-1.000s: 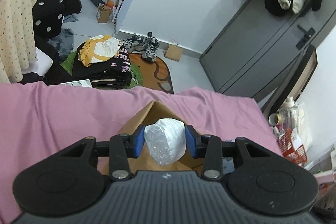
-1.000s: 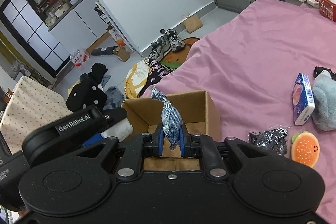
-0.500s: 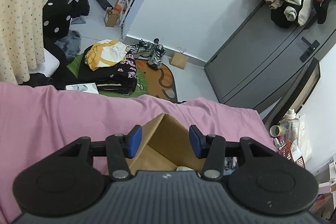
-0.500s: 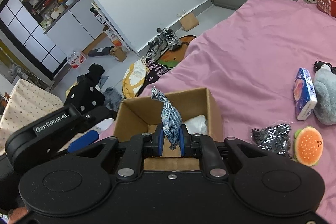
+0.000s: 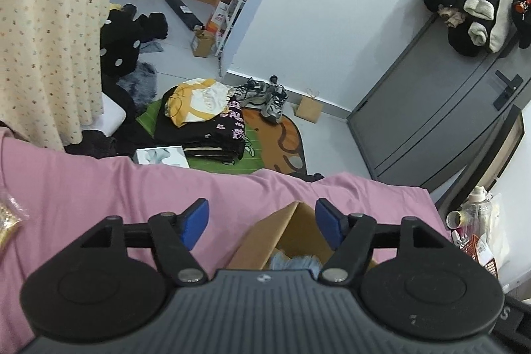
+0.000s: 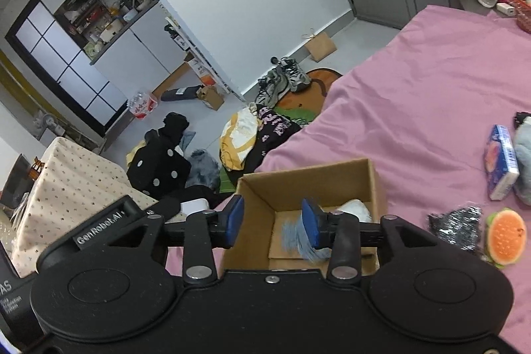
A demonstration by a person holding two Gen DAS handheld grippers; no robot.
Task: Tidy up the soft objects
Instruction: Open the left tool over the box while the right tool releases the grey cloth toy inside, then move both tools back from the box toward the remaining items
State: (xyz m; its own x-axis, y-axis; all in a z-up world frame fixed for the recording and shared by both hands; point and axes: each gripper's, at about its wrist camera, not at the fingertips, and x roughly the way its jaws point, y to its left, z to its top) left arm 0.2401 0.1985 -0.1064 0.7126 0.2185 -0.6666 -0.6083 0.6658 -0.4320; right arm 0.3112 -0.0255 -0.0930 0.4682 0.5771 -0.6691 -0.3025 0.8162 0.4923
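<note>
In the left wrist view, the left hand-held gripper [image 5: 262,223] is spread wide and holds nothing; the cardboard box [image 5: 265,238] on the pink bed [image 5: 83,188] lies just ahead of its right finger, with blue fabric [image 5: 292,262] inside. In the right wrist view, the right hand-held gripper [image 6: 273,223] is likewise spread and empty above the box [image 6: 375,184], where a denim pouch [image 6: 293,236] and a white bundle [image 6: 356,209] lie. Off to its right lie a burger toy [image 6: 504,236], a blue carton [image 6: 501,161] and a sequined pouch [image 6: 456,228].

A lived-in home: pink bed [image 6: 431,82], floor clothes [image 5: 202,118], kitchen cabinets [image 6: 132,55].
</note>
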